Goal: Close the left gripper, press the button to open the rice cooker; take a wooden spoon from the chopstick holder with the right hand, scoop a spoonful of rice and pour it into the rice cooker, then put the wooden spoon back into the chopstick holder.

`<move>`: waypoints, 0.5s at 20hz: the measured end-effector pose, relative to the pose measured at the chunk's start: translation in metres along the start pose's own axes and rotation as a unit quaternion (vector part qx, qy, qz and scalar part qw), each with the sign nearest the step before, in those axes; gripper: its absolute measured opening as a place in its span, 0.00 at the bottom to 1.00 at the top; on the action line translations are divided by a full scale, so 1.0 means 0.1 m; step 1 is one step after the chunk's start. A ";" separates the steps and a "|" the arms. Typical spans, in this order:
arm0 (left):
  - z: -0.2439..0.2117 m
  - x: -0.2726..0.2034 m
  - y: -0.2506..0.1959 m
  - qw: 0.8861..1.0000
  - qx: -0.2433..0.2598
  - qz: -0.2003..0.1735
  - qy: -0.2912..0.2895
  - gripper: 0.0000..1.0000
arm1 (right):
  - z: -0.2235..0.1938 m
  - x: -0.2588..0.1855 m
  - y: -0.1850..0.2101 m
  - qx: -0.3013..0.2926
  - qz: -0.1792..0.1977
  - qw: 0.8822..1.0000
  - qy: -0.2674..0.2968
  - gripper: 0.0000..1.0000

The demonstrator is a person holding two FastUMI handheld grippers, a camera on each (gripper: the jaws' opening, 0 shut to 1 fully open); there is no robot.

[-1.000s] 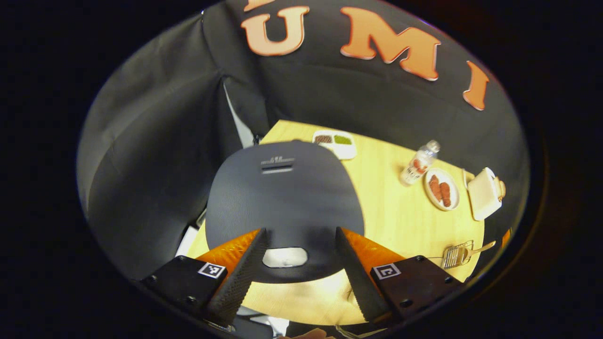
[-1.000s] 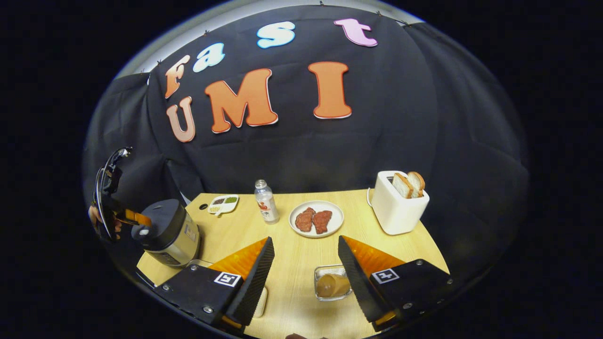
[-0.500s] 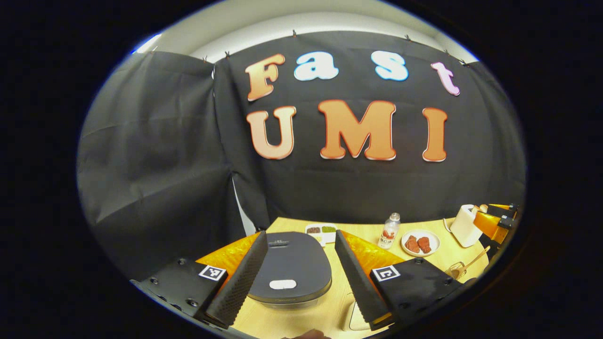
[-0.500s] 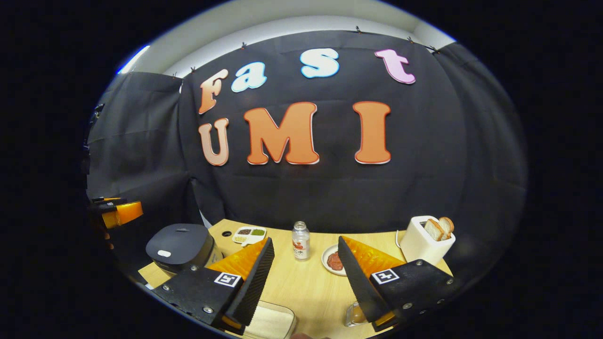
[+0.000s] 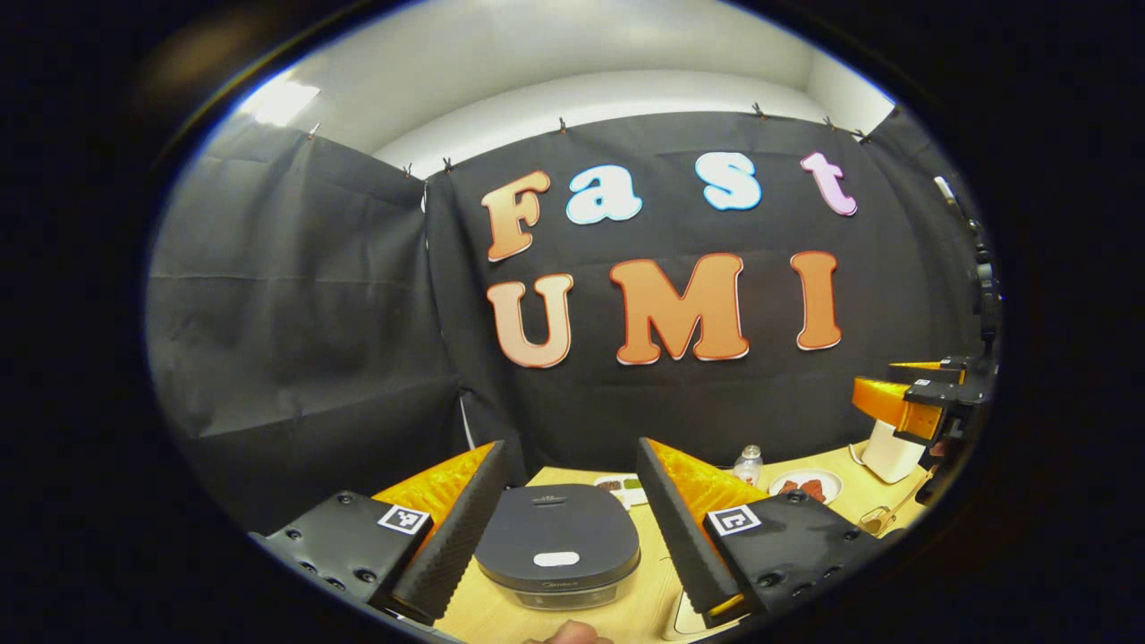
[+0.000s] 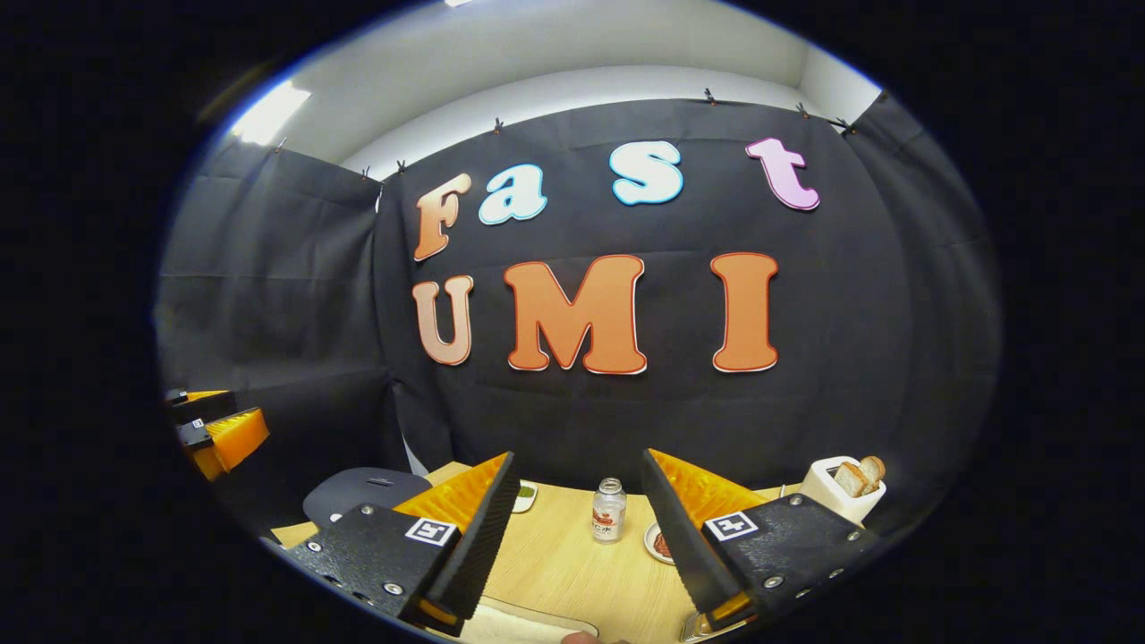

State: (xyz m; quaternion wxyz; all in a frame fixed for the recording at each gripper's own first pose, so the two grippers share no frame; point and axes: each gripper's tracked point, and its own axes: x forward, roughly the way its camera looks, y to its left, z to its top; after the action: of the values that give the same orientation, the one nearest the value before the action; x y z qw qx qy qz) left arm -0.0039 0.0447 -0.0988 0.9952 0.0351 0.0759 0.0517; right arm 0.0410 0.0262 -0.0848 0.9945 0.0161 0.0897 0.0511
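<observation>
**Holding both grippers spread above the table, lid not yet opened**

Hovering over the near edge of the table [image 5: 769,474], the left gripper [image 5: 572,537] frames the cooker [image 5: 556,546] at the bottom centre of the left gripper view, its fingers spread wide on either side of the closed lid. The pale button [image 5: 555,559] sits on the lid's near edge, untouched. In the right gripper view the right gripper [image 6: 577,537] also has its fingers wide apart and holds nothing; between them stand a bottle [image 6: 608,512] and part of a plate [image 6: 657,543], with a toaster [image 6: 841,490] at lower right.

The first risk is likely a press with the fingers apart: they would straddle the small button and land on the lid instead, so the latch stays shut. Even once pressed together, an off-centre push could slide off the smooth lid or shove the cooker along the table.

A thin wooden handle shows at the lower right edge of the left gripper view; whether it is the spoon in its holder cannot be told. A blind reach there could knock the toaster or bottle.
</observation>
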 end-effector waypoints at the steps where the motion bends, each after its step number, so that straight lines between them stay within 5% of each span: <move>1: -0.02 -0.01 -0.01 1.000 0.004 -0.002 -0.004 0.95 | 0.01 0.00 0.00 0.002 0.002 1.000 0.000 0.86; 10: 0.10 0.02 -0.09 0.999 0.021 -0.008 -0.032 0.99 | 0.32 -0.02 0.05 0.012 0.013 0.998 -0.064 0.87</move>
State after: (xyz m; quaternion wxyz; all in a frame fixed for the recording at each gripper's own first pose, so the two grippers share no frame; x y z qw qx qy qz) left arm 0.0003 0.0356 -0.0904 0.9965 0.0572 0.0453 0.0411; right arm 0.0448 0.0301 -0.0528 0.9972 0.0321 0.0262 0.0616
